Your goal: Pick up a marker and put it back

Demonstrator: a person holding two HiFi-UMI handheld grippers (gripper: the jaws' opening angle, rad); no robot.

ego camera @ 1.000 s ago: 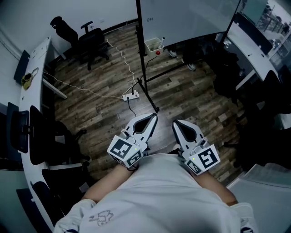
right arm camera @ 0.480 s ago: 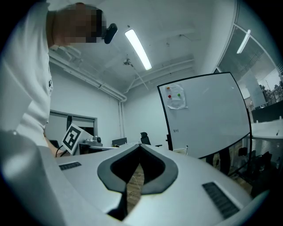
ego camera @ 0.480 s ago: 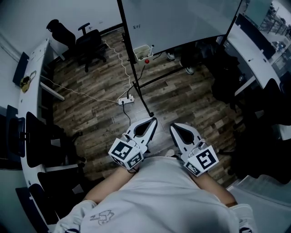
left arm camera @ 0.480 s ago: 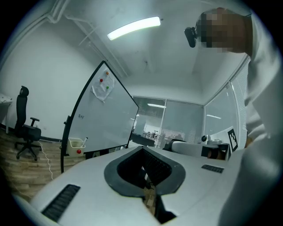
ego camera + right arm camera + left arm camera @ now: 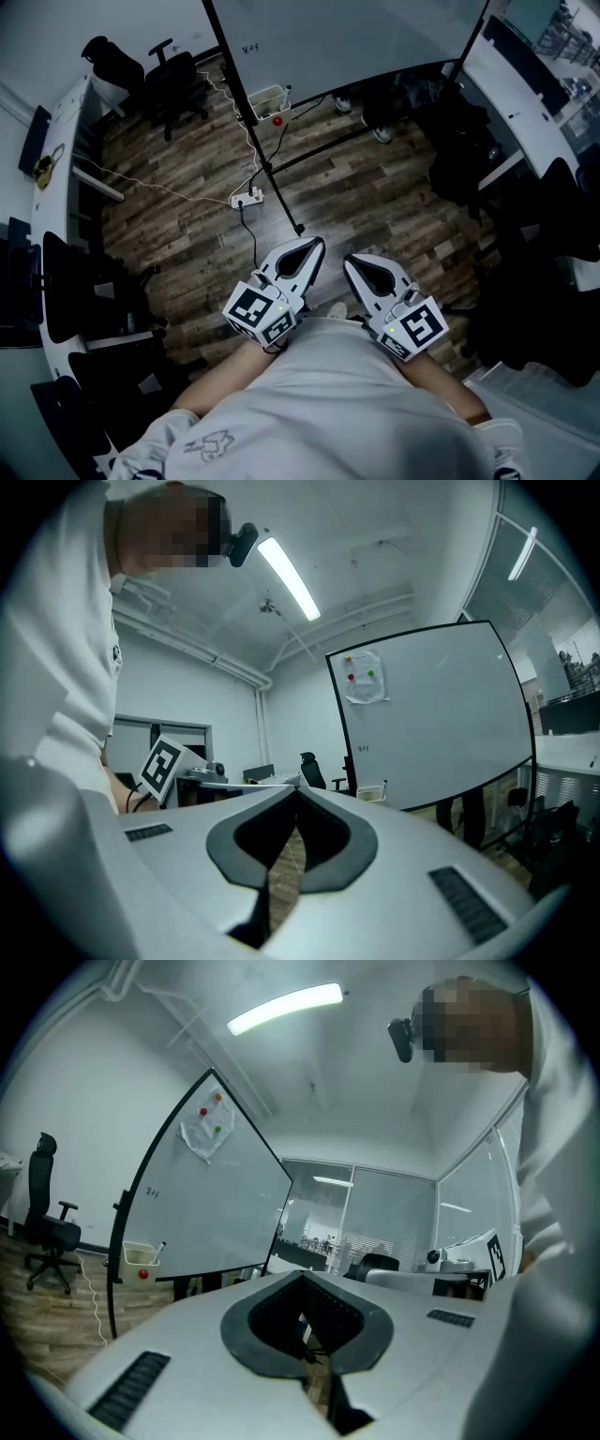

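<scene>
Standing over a plank floor (image 5: pixel 375 202), facing a whiteboard (image 5: pixel 356 37) on a black stand. Holding left gripper (image 5: pixel 314 245) and right gripper (image 5: pixel 353 263) low and close against the torso, side by side, near each other but apart. Pointing both forward and away from the body, tips angled slightly toward each other, marker cubes nearest the white shirt (image 5: pixel 328 403). Tucking forearms in along the shirt, wrists barely showing behind the cubes.

Reading left jaws from the left gripper view: meeting at the tips, nothing held between. Reading right jaws from the right gripper view: likewise together at the tips, empty.

Locating marker (image 5: pixel 158 1250) in the left gripper view: standing tilted in a small pale tray (image 5: pixel 138 1256) by the whiteboard's lower edge, well apart from both grippers. Spotting a red round thing (image 5: pixel 142 1274) just beside the tray's front. Noting a power strip (image 5: pixel 247 198) on the floor between tray and grippers, and office chairs (image 5: pixel 178 75) at far left.
</scene>
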